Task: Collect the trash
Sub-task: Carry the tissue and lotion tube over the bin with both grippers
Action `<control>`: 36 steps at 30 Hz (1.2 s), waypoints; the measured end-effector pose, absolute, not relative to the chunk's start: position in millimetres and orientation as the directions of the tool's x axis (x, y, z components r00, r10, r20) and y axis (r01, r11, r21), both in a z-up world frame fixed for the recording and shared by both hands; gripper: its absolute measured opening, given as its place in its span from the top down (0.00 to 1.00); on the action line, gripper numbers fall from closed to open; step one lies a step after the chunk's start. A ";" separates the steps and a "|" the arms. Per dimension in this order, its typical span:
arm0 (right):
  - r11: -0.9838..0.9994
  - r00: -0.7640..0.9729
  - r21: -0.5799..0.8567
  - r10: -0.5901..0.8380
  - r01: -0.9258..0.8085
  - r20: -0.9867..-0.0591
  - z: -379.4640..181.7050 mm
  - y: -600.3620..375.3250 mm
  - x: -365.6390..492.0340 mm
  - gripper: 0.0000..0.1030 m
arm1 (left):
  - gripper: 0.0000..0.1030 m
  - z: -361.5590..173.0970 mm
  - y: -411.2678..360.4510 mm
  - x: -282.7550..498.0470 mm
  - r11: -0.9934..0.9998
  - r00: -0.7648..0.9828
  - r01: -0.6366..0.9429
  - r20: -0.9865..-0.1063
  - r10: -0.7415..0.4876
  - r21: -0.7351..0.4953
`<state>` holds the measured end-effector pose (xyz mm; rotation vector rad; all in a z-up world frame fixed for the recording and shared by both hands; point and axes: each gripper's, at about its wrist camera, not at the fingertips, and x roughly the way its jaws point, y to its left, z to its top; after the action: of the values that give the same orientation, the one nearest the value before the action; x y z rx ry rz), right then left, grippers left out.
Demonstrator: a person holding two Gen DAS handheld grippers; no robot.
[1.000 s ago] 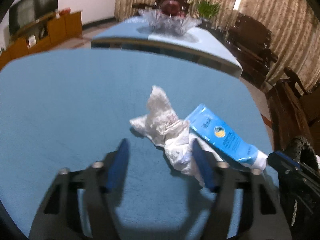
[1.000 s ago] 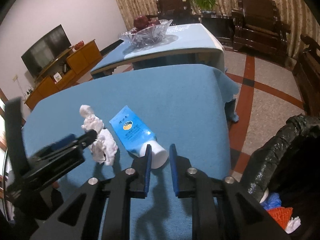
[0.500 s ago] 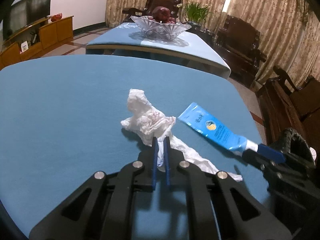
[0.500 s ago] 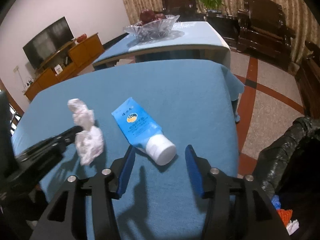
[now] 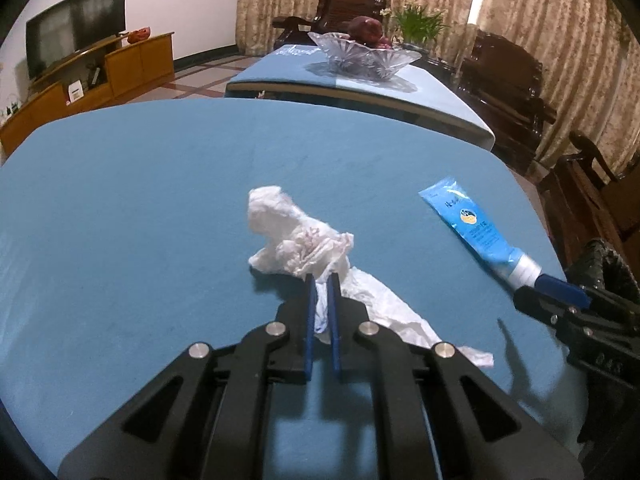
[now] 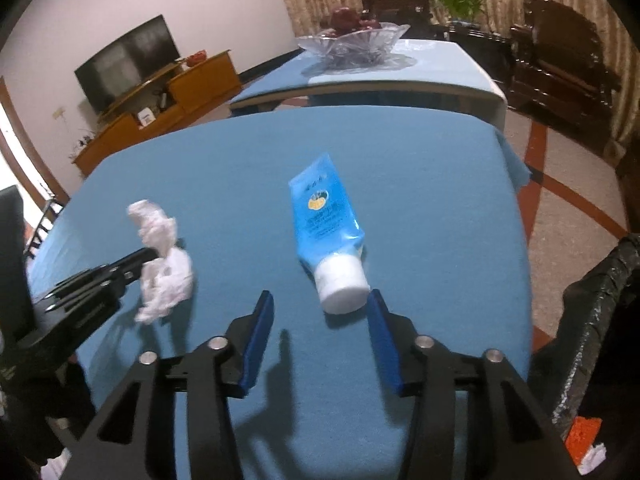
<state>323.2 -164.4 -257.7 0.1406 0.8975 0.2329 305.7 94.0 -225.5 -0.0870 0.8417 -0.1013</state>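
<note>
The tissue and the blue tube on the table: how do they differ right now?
The tissue is white and crumpled; the tube is blue, smooth, with a white cap. The left gripper is shut on the tissue; the tube lies free before the right gripper, whose jaws are opening. Both are on the blue table.

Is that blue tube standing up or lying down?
Lying down: the blue plastic tube rests flat on the blue tablecloth, white cap toward the camera.
</note>
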 end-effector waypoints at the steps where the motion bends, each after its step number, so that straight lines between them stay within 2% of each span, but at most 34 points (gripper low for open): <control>1: 0.968 0.600 0.211 0.252 -0.139 -0.759 -259.1 -165.1 325.4 0.44 | 0.95 -226.2 95.1 305.1 0.991 0.661 0.053 -0.740 -0.125 -0.120; 12: 0.973 0.597 0.114 0.215 -0.202 -0.773 -266.0 -153.5 353.4 0.44 | 0.95 -231.2 95.9 310.8 0.989 0.655 0.045 -0.743 -0.137 -0.142; 14: 0.973 0.600 0.099 0.206 -0.207 -0.773 -266.5 -151.7 356.4 0.49 | 0.95 -231.8 95.5 310.8 0.989 0.655 0.046 -0.743 -0.137 -0.142; 16: 0.972 0.602 0.093 0.206 -0.215 -0.771 -266.6 -150.0 356.2 0.59 | 0.95 -231.9 95.6 311.4 0.989 0.655 0.045 -0.744 -0.135 -0.140; 19: 0.970 0.596 0.076 0.203 -0.232 -0.777 -266.0 -147.0 352.8 0.60 | 0.95 -231.0 95.3 310.9 0.989 0.653 0.041 -0.745 -0.132 -0.139; 36: 0.968 0.648 0.145 0.246 -0.206 -0.721 -216.0 -160.9 309.6 0.66 | 0.95 -203.0 84.2 284.9 0.991 0.683 0.081 -0.718 -0.134 -0.108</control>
<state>309.6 -160.9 -216.0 0.0516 0.8266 0.2572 284.9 84.2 -203.0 -0.0696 0.8103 -0.1204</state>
